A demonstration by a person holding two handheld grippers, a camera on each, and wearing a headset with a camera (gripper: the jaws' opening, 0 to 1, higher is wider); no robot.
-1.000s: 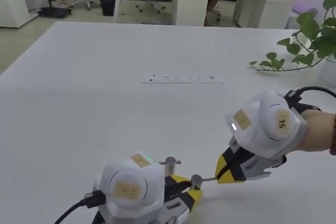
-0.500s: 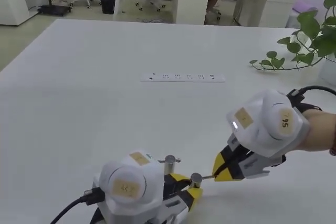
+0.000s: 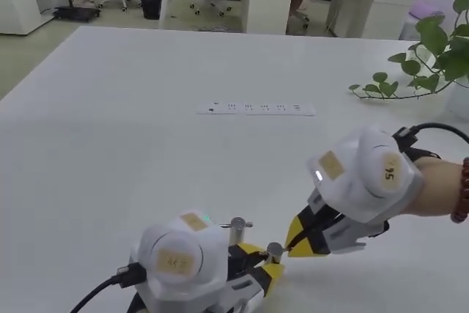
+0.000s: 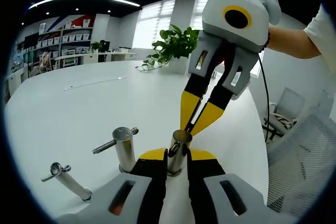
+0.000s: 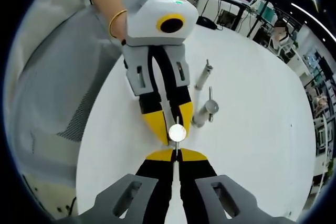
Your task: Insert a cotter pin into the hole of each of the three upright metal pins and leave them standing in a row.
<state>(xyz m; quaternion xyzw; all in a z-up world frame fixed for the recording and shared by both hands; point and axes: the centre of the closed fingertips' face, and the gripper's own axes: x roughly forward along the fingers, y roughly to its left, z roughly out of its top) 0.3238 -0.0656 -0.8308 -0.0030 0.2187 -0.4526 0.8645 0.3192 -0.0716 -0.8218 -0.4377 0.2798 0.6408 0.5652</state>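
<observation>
My left claw (image 4: 177, 157) is clamped on an upright metal pin (image 4: 178, 142) at lower centre of the left gripper view. My right claw (image 4: 188, 129) pinches a cotter pin (image 3: 281, 248), with the tip at that pin's top. Just left stands a second pin (image 4: 125, 150), already cottered. A third pin (image 4: 69, 181) lies on the counter (image 4: 79, 103), lower left.

Table (image 3: 146, 93): white, wide, plain top.
Power strip (image 3: 256, 110): flat at mid-table, well apart from pins.
Plant stem (image 3: 375, 94): trailing low over right side.
Near edge: upright pin (image 4: 178, 149).
Second pin (image 4: 125, 150): just beside, upright, cotter (image 4: 111, 144) through head.
Third pin (image 4: 69, 181): lying on side, cotter through head.
</observation>
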